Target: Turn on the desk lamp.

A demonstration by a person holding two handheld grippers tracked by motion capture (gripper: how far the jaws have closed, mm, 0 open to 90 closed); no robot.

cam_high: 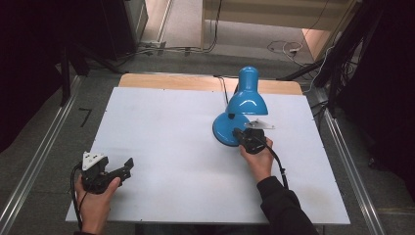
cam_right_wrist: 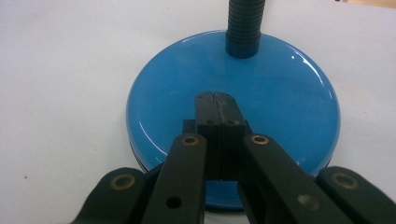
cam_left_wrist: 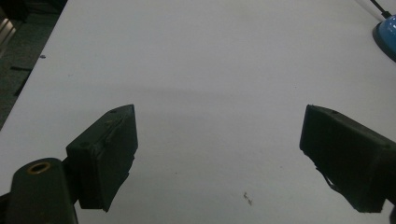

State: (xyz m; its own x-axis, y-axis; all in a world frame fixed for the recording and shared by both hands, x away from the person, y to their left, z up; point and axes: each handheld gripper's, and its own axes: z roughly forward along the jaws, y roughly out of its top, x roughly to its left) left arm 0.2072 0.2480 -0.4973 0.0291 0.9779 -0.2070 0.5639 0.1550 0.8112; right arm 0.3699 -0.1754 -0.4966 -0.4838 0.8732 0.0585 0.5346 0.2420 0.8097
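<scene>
Jaws pressed together, right gripper (cam_right_wrist: 215, 95) sits over blue lamp base (cam_right_wrist: 289, 93) — left gripper (cam_left_wrist: 219, 154) gapes, holding nothing.

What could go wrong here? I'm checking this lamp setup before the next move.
1. The right tongs, shut, sit over the lamp base, perhaps on a switch; pushing off-centre could slide the base across the smooth white table.
2. The lamp shade leans over the right hand; lifting carelessly could knock it.
3. The left tongs stand open far from the lamp, so nothing steadies it.
</scene>
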